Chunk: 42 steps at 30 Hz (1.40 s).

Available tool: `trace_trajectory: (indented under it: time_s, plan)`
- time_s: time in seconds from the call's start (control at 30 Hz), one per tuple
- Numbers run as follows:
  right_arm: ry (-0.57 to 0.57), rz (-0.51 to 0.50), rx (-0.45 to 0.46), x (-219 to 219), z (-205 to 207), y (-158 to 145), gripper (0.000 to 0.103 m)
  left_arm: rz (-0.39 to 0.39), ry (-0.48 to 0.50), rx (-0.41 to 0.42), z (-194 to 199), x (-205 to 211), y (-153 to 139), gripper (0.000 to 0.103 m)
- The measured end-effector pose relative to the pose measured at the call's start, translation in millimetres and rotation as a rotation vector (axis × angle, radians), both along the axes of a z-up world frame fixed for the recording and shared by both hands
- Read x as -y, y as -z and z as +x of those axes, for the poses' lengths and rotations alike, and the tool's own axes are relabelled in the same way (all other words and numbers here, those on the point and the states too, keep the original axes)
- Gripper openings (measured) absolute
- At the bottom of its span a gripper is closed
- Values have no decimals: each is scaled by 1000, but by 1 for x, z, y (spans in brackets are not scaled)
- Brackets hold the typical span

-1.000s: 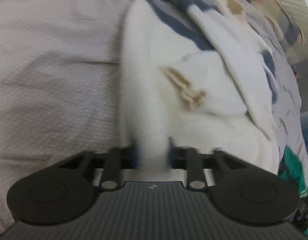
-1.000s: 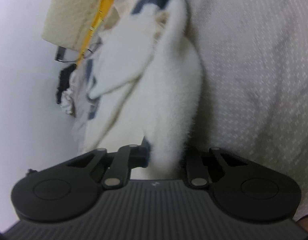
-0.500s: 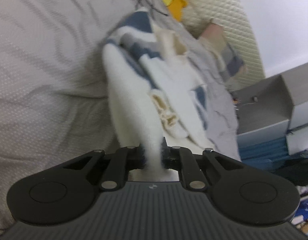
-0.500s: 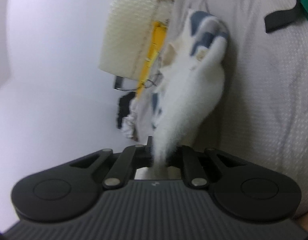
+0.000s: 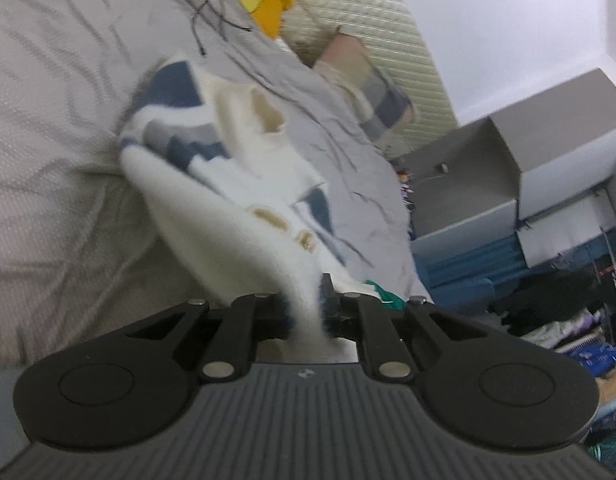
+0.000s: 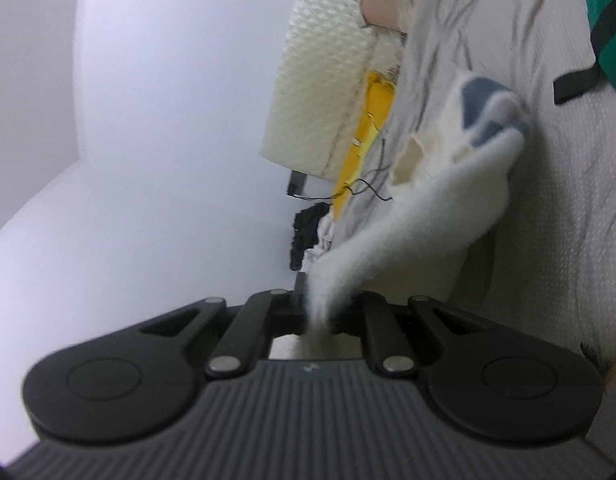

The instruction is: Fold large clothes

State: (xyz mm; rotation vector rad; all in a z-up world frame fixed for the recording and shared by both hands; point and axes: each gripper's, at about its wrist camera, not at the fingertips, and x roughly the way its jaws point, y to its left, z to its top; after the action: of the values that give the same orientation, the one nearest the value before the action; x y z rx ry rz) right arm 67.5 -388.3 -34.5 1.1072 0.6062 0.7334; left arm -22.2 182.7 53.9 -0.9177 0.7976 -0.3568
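A white fleece garment (image 5: 244, 196) with blue and grey stripes and beige patches hangs stretched above the grey bedsheet (image 5: 48, 128). My left gripper (image 5: 306, 308) is shut on one white edge of it. My right gripper (image 6: 321, 308) is shut on another white edge of the same garment (image 6: 435, 200). The garment's far striped end still touches the bed in both views. The fabric between the jaws hides the fingertips.
A cream quilted headboard (image 5: 359, 20) and a yellow cloth (image 5: 260, 0) lie at the bed's far end. A green garment (image 6: 607, 20) with a black strap lies on the bed. Grey boxes and blue storage (image 5: 507, 184) stand beside the bed. A white wall (image 6: 128, 120) is at left.
Both grippers have risen and pulled back with the garment, which now hangs stretched and lifted off the bed. Both views tilted up toward the headboard and the room.
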Motion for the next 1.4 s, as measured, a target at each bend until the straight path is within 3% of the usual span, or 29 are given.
trace_trajectory:
  time_s: [0.23, 0.43, 0.53, 0.8, 0.93, 1.07, 1.2, 1.3, 1.4]
  plan:
    - [19, 7, 30, 13, -38, -17, 10, -25, 48, 35, -52, 12, -17, 13]
    - [19, -15, 28, 5, -28, -18, 11, -27, 32, 42, -49, 6, -10, 13]
    - [26, -11, 0, 3, -15, -13, 11, -11, 9, 47, -23, 4, -5, 13]
    - [59, -44, -45, -5, 36, -8, 12, -68, -80, 43, 56, 2, 13, 13]
    - [101, -56, -110, -12, 82, -9, 12, -66, -157, 25, 102, 6, 19, 13]
    - [144, -113, -163, -29, 136, -6, 13, -8, -206, 24, 157, 12, 28, 14]
    - [150, -141, -214, -41, 183, 13, 13, 2, -271, 1, 205, 9, 61, 14]
    - [131, -192, -213, -48, 212, 32, 13, -49, -303, -19, 232, 2, 92, 14]
    - [109, -166, -221, -44, 235, 58, 13, -76, -306, -23, 251, -8, 115, 14]
